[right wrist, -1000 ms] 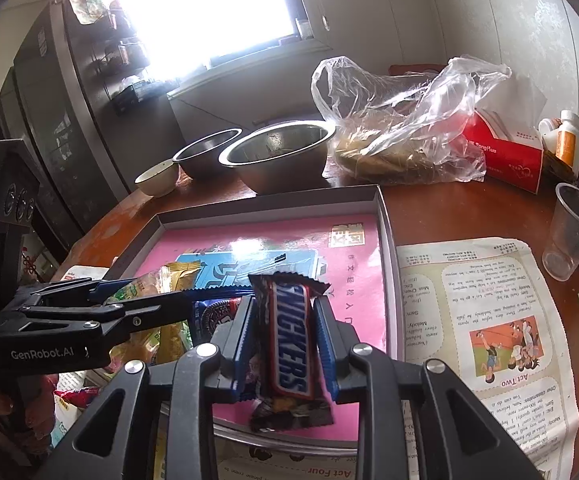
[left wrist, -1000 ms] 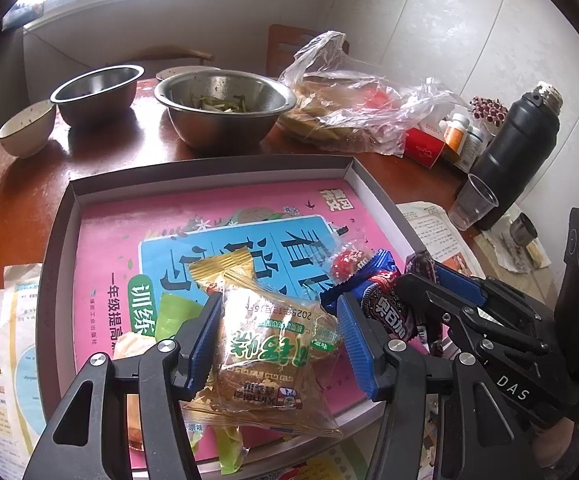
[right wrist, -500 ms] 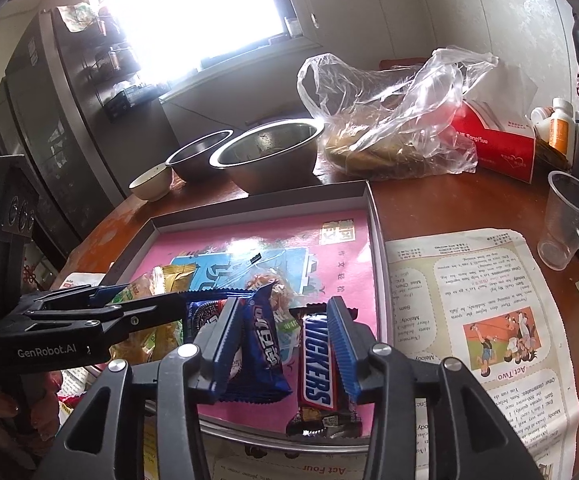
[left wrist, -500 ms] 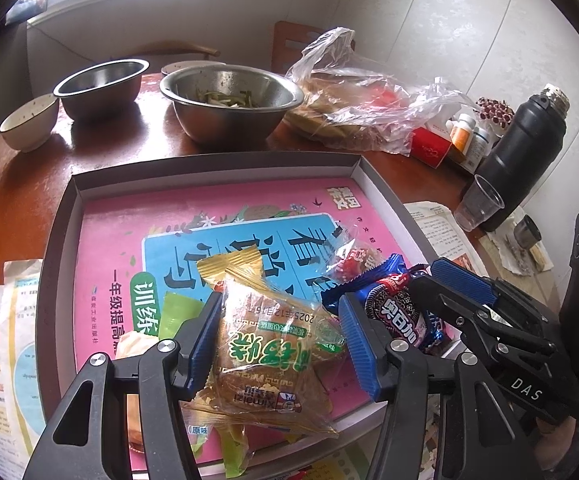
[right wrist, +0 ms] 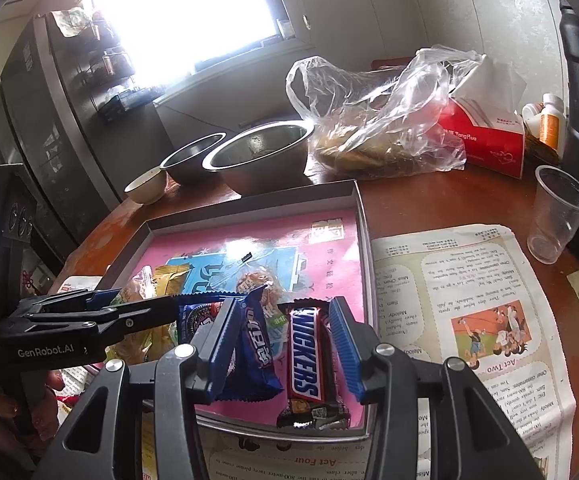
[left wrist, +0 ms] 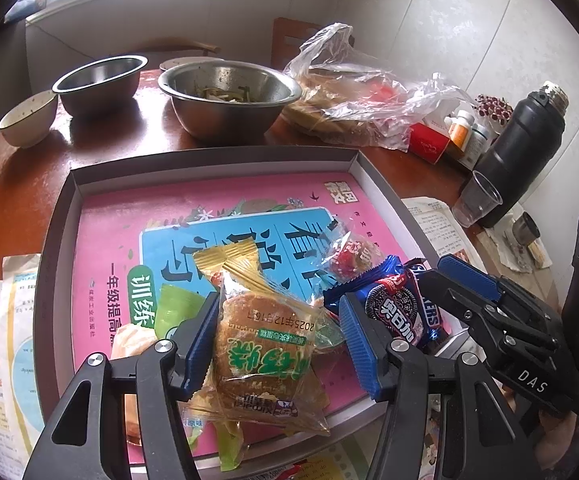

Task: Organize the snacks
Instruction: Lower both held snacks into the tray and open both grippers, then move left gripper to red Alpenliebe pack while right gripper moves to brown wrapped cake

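A grey box (left wrist: 217,160) with a pink book as its floor holds the snacks. My left gripper (left wrist: 279,340) is open, its blue pads either side of a clear-wrapped cake with green lettering (left wrist: 263,356) lying at the box's near edge. My right gripper (right wrist: 283,350) is open over a Snickers bar (right wrist: 305,360) and a blue Oreo pack (right wrist: 255,344), both lying in the box (right wrist: 363,232). The Oreo pack (left wrist: 399,312) lies next to the cake, with a red-dotted candy bag (left wrist: 349,256) behind. A gold wrapper (left wrist: 225,258) and a green packet (left wrist: 175,312) lie to the left.
Two steel bowls (left wrist: 229,100) (left wrist: 99,84) and a small white bowl (left wrist: 27,120) stand behind the box. A plastic bag of food (left wrist: 349,100), a red tissue box (right wrist: 485,140), a clear cup (right wrist: 557,212) and a black flask (left wrist: 521,148) stand right. Printed sheets (right wrist: 469,320) lie right.
My right gripper has opened and let go of the Snickers bar, which now lies in the box beside the Oreo pack. My left gripper stays open around the cake.
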`<state>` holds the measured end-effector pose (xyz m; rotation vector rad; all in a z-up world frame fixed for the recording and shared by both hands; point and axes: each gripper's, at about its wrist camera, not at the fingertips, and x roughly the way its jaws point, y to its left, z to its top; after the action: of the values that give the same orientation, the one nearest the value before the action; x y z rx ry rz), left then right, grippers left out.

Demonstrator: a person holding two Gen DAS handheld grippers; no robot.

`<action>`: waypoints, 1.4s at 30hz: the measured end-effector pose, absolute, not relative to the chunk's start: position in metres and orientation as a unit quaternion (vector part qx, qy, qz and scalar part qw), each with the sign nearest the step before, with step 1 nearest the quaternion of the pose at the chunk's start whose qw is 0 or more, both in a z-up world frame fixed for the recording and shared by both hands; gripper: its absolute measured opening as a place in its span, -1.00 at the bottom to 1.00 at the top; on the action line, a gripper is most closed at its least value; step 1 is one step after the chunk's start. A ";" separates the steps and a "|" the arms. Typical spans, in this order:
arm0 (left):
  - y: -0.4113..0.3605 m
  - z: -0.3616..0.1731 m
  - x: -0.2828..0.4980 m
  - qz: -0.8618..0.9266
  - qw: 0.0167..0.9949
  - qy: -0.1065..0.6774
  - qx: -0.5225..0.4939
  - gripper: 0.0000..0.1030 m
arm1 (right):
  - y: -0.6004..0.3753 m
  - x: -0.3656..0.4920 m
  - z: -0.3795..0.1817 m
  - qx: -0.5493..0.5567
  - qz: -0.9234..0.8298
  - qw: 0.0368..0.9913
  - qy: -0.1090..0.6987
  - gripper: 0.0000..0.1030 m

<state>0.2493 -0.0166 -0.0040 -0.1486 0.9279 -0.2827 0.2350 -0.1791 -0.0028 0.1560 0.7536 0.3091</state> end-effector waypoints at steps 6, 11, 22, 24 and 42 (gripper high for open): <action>-0.017 -0.005 0.248 -0.129 0.882 0.449 -0.066 0.24 | -0.182 0.232 -0.001 0.075 0.144 0.917 0.365 -0.08; -0.017 -0.004 0.246 -0.128 0.882 0.449 -0.063 0.28 | -0.183 0.230 0.001 0.076 0.144 0.918 0.362 -0.02; -0.016 0.003 0.243 -0.123 0.887 0.442 -0.061 0.45 | -0.182 0.225 0.006 0.073 0.145 0.919 0.359 -0.02; -0.015 0.006 0.241 -0.123 0.888 0.439 -0.061 0.46 | -0.182 0.224 0.007 0.075 0.145 0.920 0.357 -0.02; -0.004 0.026 0.212 -0.107 0.902 0.415 -0.061 0.47 | -0.182 0.204 0.021 0.070 0.149 0.926 0.340 0.11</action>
<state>0.2116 -0.0044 0.0264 -0.1261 0.8573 -0.2223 0.2041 -0.1820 0.0208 0.1441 0.6963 0.3050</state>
